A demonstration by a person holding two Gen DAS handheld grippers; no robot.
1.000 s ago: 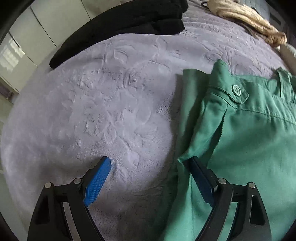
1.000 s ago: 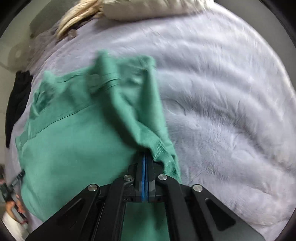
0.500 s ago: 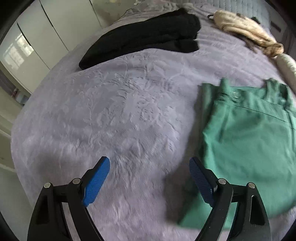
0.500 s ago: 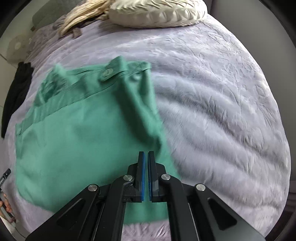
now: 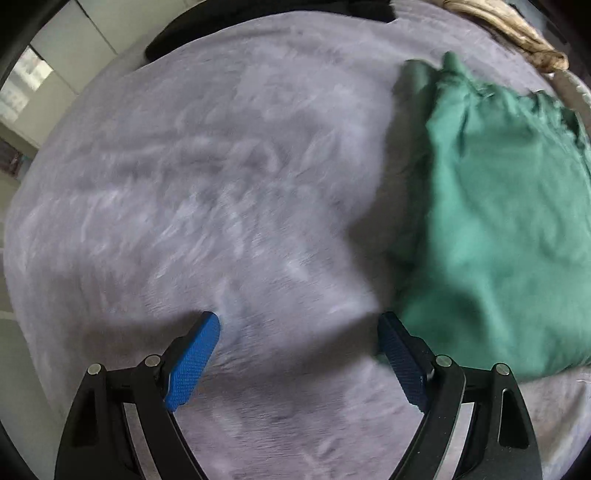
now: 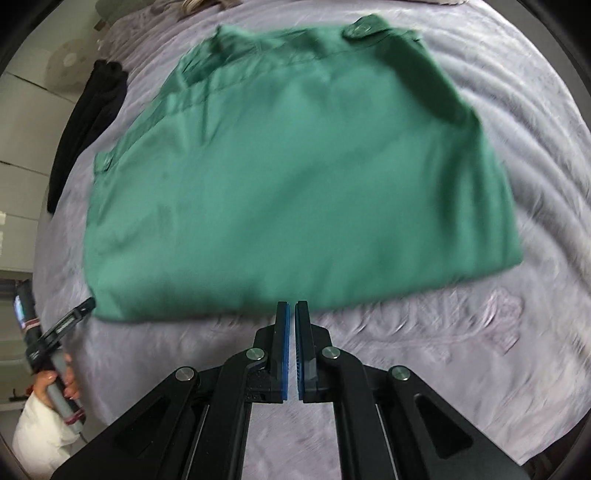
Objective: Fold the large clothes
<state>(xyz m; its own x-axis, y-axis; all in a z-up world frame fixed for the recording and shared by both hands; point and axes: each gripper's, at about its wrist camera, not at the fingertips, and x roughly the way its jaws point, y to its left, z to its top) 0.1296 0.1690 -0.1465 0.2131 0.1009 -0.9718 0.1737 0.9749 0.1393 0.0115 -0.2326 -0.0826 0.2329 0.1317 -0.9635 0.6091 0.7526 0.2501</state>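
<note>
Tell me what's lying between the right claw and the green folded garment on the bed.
Nothing but bare lilac bedspread. In the right wrist view the shut right claw sits just short of the green garment, holding nothing.

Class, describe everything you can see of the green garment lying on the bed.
The green garment lies folded into a rough rectangle, flat on the lilac embossed bedspread. It looks like plain woven cloth, slightly creased. A waistband with a buttoned tab runs along its far edge, and a second button shows at the left corner. Neither gripper touches it: the right gripper hangs shut and empty off its near edge; the left gripper stands open beside it.
</note>
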